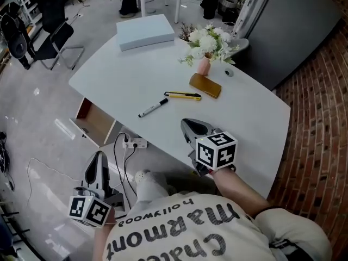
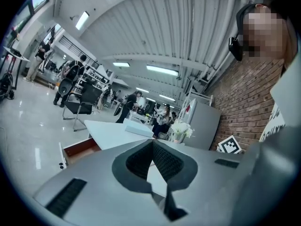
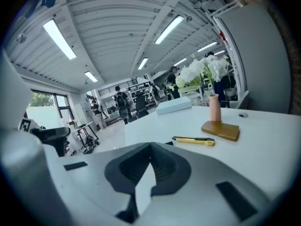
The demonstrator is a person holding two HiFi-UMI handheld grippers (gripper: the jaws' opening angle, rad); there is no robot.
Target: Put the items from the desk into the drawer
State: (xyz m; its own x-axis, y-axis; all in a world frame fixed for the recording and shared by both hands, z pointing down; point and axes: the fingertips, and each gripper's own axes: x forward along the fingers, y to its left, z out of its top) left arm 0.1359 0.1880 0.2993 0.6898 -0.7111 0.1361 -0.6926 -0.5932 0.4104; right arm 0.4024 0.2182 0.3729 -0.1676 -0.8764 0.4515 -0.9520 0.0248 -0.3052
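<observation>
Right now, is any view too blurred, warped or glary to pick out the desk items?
Head view: sharp, evenly lit, soft shadows only; the marker, yellow knife and brown block read clearly. Right gripper view: fisheye bends the desk, but the knife is crisp. Left gripper view: heavy fisheye, bright ceiling lights, marker and knife not discernible.
</observation>
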